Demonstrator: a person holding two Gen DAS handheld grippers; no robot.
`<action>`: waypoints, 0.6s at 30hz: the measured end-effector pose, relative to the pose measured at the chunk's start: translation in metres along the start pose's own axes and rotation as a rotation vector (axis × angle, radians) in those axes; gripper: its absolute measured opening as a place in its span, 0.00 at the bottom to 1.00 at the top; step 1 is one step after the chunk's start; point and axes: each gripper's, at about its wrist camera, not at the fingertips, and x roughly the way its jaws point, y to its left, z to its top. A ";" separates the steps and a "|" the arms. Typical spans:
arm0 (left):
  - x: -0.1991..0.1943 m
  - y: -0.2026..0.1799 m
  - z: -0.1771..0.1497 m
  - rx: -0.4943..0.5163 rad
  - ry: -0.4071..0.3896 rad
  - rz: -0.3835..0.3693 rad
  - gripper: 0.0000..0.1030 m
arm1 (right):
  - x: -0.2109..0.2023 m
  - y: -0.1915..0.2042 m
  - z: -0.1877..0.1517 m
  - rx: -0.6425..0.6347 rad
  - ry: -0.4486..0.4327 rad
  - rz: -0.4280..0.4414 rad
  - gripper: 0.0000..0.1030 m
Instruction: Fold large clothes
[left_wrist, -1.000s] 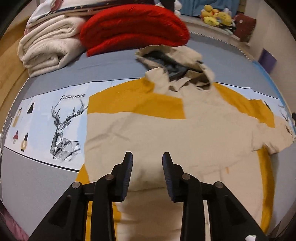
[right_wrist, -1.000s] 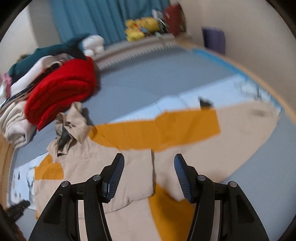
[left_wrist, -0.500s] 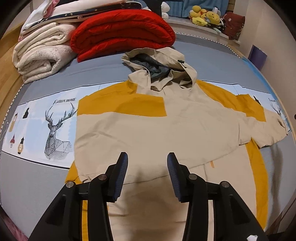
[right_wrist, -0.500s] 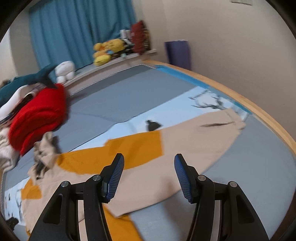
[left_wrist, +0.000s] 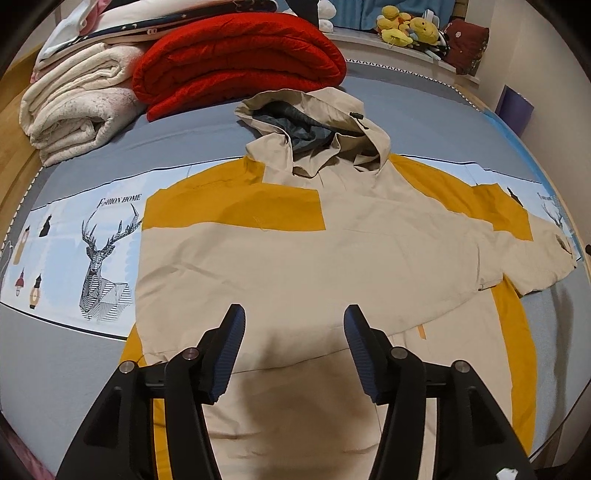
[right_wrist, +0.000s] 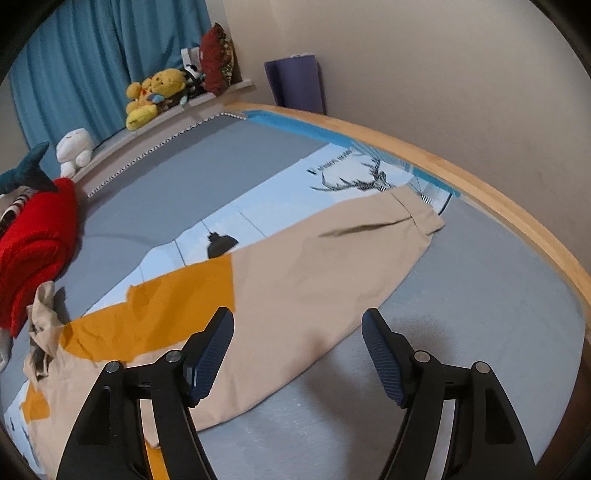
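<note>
A large beige and mustard hooded jacket (left_wrist: 295, 251) lies flat on the bed, hood (left_wrist: 314, 122) toward the far side. Its left sleeve looks folded across the body. Its right sleeve (right_wrist: 332, 258) stretches out toward the bed's wooden edge, cuff (right_wrist: 417, 214) at the far end. My left gripper (left_wrist: 293, 332) is open and empty above the jacket's lower body. My right gripper (right_wrist: 297, 336) is open and empty above the sleeve's near edge.
A red folded blanket (left_wrist: 236, 55) and cream blankets (left_wrist: 74, 107) are stacked at the head of the bed. Plush toys (right_wrist: 155, 92) sit on the ledge by blue curtains. The wooden bed rail (right_wrist: 480, 192) runs along the right, by the wall.
Both grippers have opened wider. The left view has pulled back and steadied over the jacket. The right gripper has swung right, from the jacket's body out over the outstretched sleeve.
</note>
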 end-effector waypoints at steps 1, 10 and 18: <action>0.001 0.000 0.000 -0.001 0.001 0.000 0.51 | 0.005 -0.004 0.000 0.000 0.009 0.004 0.70; 0.010 -0.003 0.002 0.006 0.014 -0.003 0.54 | 0.042 -0.032 -0.003 0.077 0.058 0.000 0.70; 0.017 -0.004 0.001 0.012 0.026 -0.001 0.54 | 0.071 -0.068 0.000 0.205 0.056 0.049 0.38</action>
